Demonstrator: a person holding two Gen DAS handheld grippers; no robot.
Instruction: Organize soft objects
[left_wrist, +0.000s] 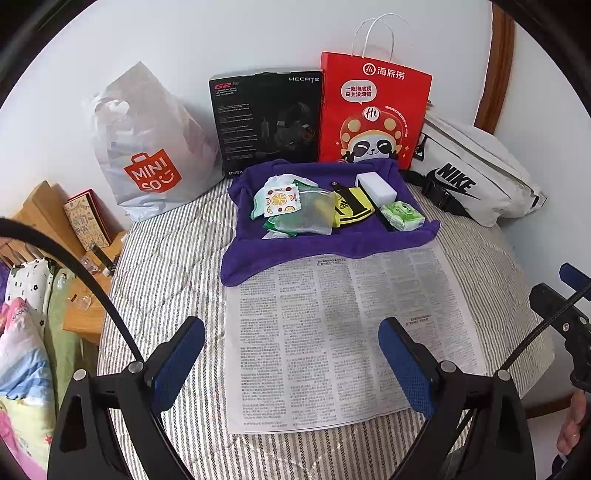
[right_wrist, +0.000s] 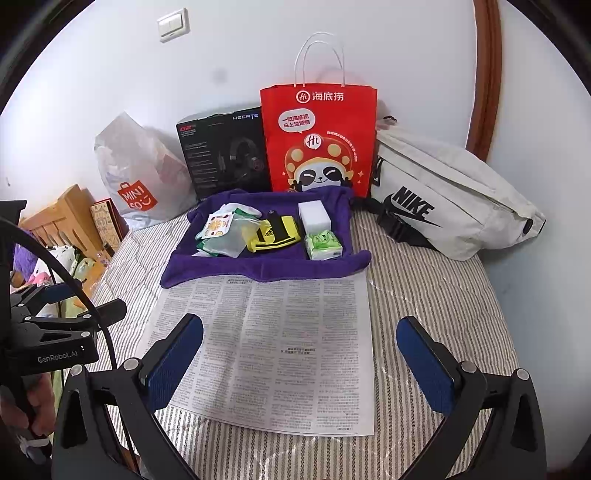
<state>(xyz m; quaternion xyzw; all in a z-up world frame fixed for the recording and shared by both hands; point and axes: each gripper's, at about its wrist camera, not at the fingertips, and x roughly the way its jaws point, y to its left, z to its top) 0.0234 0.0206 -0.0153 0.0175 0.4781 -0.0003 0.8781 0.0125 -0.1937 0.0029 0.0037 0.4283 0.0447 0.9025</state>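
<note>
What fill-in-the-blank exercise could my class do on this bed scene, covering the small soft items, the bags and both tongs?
1. The small soft items lie on a ____ cloth.
2. The white foam block sits just behind the ____ tissue pack.
3. The red paper bag shows a cartoon ____.
4. The left tongs and right tongs hover over the printed newspaper sheet, both ____.

Answers: purple; green; panda; open
</note>
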